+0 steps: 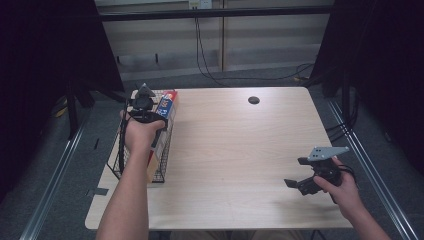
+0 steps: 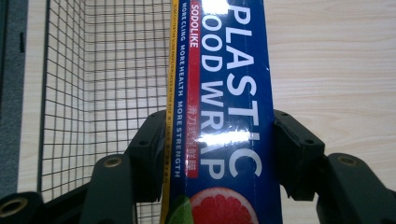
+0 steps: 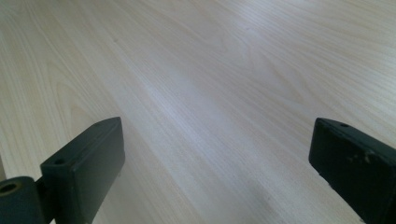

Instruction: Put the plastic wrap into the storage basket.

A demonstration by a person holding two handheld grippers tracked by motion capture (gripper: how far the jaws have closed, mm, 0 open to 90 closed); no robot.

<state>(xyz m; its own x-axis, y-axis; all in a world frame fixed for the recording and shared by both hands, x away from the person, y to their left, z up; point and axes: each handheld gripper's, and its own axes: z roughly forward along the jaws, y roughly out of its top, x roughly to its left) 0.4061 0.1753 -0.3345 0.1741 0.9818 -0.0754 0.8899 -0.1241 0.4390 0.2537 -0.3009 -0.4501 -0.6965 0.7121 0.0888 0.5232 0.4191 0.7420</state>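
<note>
The left gripper (image 2: 219, 154) is clamped across a plastic wrap box (image 2: 224, 93), whose long axis runs away from the jaws, above the wire basket (image 2: 93, 70) at the table's (image 1: 240, 150) left edge. The left forearm reaches forward; the right gripper (image 1: 300, 175), jaws apart, rests well away.

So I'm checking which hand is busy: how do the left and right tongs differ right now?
The left tongs are shut on the plastic wrap box; the right tongs stand wide open with nothing between them. The left ones are at the wire basket on the table's left edge; the right ones hover over bare table near its right front corner. Both are black and hand-held.
</note>
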